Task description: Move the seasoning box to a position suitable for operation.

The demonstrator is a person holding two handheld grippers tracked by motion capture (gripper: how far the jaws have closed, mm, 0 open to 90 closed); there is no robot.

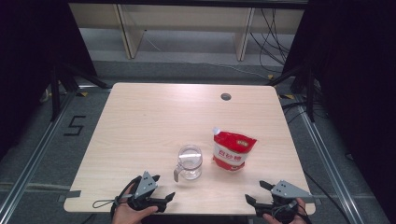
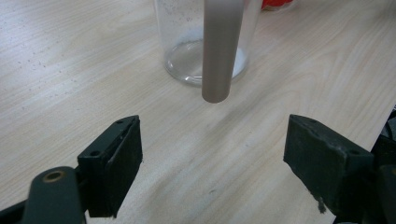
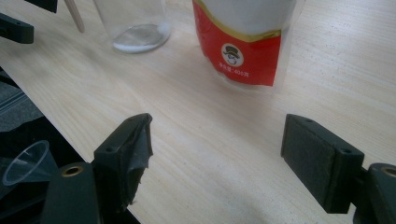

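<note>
A clear glass mug [image 1: 189,162] with a grey handle stands near the table's front middle. In the left gripper view the mug [image 2: 187,42] has a white layer at its bottom, and its handle [image 2: 218,51] faces the jaws. A red and white spouted pouch [image 1: 232,150] stands upright just right of the mug. My left gripper [image 1: 163,186] rests open at the front edge, a little short of the mug, with nothing between its jaws [image 2: 212,158]. My right gripper [image 1: 255,191] is open too, near the front right, facing the pouch [image 3: 243,42] and the mug [image 3: 135,23], jaws [image 3: 217,154] empty.
The light wooden table [image 1: 149,121] has a round cable hole [image 1: 226,96] at the back right. A small clear funnel [image 3: 28,161] sits below the table's front edge in the right gripper view. Dark curtains and metal floor rails flank the table.
</note>
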